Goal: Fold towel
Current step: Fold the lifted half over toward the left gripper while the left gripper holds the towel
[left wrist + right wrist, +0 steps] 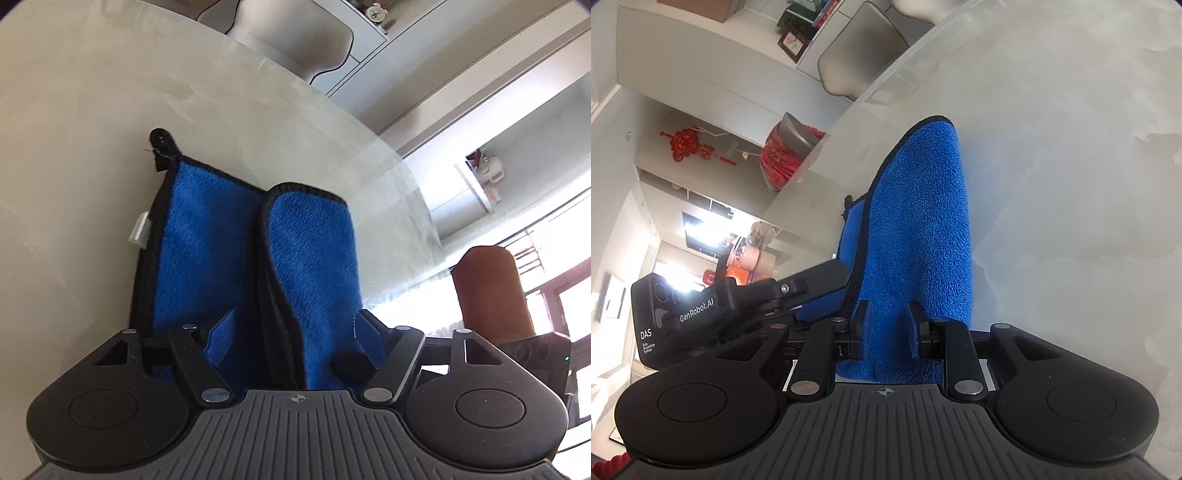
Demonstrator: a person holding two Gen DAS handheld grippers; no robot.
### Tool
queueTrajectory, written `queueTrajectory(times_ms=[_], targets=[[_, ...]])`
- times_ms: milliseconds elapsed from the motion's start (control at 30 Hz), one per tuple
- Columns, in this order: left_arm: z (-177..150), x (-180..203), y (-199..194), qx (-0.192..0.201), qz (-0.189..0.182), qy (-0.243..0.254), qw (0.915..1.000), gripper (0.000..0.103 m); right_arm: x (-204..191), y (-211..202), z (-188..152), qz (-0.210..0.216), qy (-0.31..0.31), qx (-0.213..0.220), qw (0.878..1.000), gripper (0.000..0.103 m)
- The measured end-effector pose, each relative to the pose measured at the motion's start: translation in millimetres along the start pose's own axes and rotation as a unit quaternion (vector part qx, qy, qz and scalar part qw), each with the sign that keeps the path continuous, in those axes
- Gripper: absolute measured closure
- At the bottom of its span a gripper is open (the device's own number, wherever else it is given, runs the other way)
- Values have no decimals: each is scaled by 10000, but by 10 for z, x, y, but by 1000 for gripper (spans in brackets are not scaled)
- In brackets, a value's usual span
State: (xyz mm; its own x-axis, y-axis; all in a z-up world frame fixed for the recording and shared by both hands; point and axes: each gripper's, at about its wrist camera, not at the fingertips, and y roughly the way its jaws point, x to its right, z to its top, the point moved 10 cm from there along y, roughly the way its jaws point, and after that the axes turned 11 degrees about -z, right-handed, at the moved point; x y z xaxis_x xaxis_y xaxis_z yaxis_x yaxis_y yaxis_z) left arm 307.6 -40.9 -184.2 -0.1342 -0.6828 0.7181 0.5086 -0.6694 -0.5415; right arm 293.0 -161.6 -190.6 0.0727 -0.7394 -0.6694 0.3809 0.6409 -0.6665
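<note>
A blue towel with black trim lies on the pale marble table. It has a black hanging loop at its far left corner and a white label on its left edge. A raised fold runs toward me between the fingers of my left gripper. Those jaws stand wide, and the left pad is clear of the fold. In the right wrist view the towel rises as a ridge, and my right gripper is shut on it. The left gripper sits at the towel's left edge.
The table's curved glass edge runs close behind the towel. A grey chair stands beyond it. A rust-brown rounded shape stands at the right, and I cannot tell what it is. A chair with a red cover stands by the table's left side.
</note>
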Motion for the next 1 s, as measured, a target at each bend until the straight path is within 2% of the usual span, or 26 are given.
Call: queueTrajectory(times_ms=[33,100,200,267,400,600,767,1000], targets=[[-3,5,22,-42,36,65,10000,49,0,6,0,0,8,5,10000,81],[-17,15,79,-134,158,257,9995,68,0,11,0,-6,13,14,10000,81],[-23,11,84,-142,293,391,9987,88,-5,19,8,-11,18,21,10000,81],[-23,-11,65,-128,418,442,9981,95,-9,26,16,-6,35,21,10000,80],[-8,12,-1,-94,552,631,9964,98,-93,-2,40,110,-8,48,9999,64],[124,99,-232,110,532,746,9957,98,-269,-68,101,54,-422,168,9990,63],[274,61,-449,218,696,852,9937,98,-409,-56,147,179,-519,168,9983,63],[203,-127,-581,244,847,659,9939,98,-465,83,70,174,-628,-55,9979,63]])
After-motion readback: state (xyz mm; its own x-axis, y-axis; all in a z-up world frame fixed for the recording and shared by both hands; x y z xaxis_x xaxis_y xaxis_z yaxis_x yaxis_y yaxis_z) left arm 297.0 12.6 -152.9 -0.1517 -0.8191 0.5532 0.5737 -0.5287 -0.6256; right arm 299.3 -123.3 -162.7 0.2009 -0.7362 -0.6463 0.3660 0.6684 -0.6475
